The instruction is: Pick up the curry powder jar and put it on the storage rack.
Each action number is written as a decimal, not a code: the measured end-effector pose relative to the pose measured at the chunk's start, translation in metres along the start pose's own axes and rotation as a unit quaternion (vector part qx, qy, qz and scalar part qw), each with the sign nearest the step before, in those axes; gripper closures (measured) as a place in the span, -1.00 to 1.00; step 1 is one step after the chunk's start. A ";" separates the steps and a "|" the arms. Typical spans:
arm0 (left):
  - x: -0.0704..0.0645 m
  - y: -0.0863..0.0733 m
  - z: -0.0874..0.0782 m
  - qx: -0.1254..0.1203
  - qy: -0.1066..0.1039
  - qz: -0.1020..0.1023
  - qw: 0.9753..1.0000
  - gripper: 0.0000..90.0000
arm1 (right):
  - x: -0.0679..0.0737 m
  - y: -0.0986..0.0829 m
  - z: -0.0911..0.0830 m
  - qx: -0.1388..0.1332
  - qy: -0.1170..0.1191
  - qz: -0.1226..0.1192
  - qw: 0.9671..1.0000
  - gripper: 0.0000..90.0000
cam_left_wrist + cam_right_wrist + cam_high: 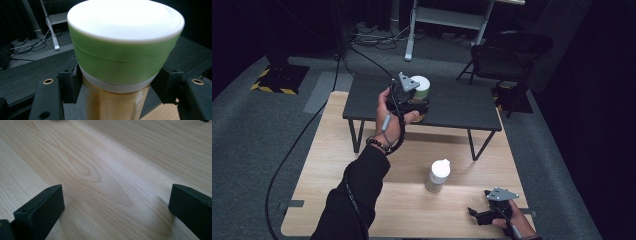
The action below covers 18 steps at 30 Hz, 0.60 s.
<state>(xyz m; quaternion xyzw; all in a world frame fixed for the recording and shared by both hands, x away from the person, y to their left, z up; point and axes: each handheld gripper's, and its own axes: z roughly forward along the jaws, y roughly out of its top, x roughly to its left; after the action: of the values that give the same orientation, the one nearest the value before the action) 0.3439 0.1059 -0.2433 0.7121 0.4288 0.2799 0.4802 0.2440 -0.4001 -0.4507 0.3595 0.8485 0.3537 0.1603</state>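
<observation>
Left gripper (416,102) is clamped below the green-lidded jar (420,88), lifted over the far black surface (462,105); keep it upright, lower gently. Right gripper (484,214) rests apart, near right.

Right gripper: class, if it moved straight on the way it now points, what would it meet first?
Probably the wooden table: the right gripper, open with nothing between its jaws, looks low across bare wood. Depth is unclear.
</observation>
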 end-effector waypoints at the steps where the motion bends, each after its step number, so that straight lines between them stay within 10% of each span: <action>1: 0.001 0.000 0.001 -0.001 0.001 -0.003 1.000 -0.24 | 0.000 0.000 0.000 0.000 0.000 0.000 1.000 -1.00; 18: 0.008 -0.005 0.003 -0.013 0.007 -0.007 1.000 -0.29 | 0.000 0.000 0.000 0.000 0.000 0.000 1.000 -0.99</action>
<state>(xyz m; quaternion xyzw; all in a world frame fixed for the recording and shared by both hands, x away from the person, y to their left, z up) 0.3480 0.1122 -0.2490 0.7010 0.4335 0.2868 0.4884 0.2438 -0.4000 -0.4507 0.3595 0.8484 0.3537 0.1608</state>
